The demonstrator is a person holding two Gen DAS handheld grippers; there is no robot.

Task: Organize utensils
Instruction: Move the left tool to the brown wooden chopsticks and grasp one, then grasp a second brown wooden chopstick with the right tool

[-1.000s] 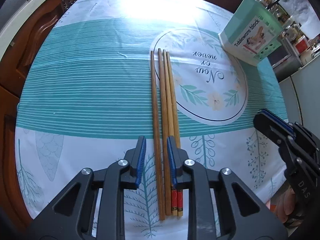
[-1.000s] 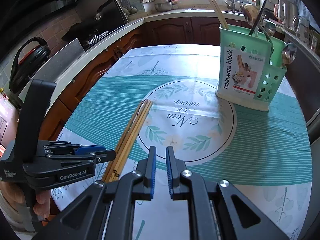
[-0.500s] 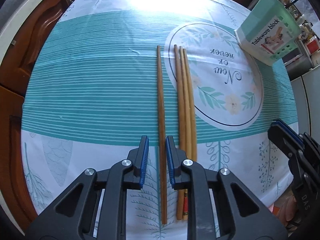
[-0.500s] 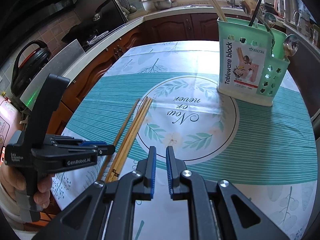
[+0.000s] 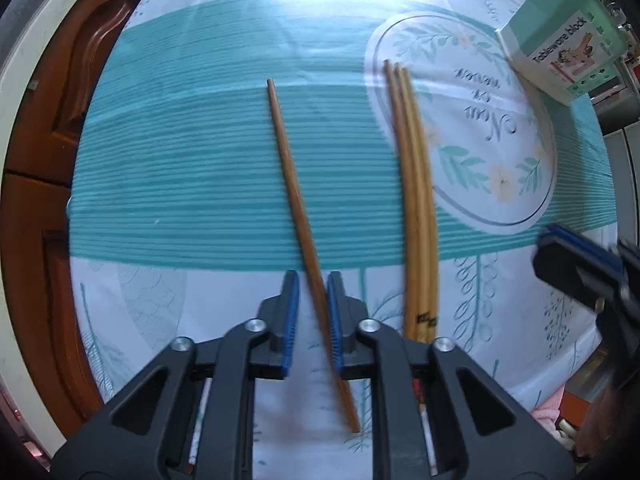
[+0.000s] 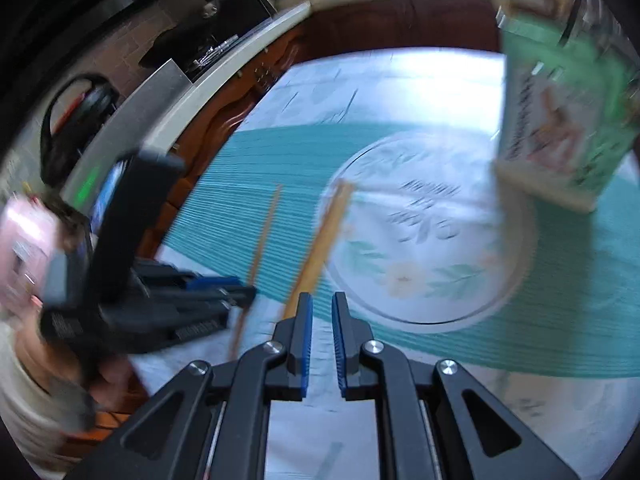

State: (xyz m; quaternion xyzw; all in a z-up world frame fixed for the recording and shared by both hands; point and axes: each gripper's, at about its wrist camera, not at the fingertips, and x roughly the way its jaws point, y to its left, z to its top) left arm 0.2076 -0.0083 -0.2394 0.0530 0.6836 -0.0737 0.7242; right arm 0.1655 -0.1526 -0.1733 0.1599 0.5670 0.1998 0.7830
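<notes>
Left wrist view: the left gripper (image 5: pixel 312 312) points down, jaws just closing, a single dark chopstick (image 5: pixel 298 200) slanting between them and touching the right pad, a gap on the left. It's slim, reddish-brown, tapered. Three paler chopsticks (image 5: pixel 416 200) lie bundled beside it on the teal tablecloth (image 5: pixel 192 168); the green utensil holder (image 5: pixel 568 56) stands far-right. The right gripper (image 6: pixel 322 336) hangs nearly closed, empty.
</notes>
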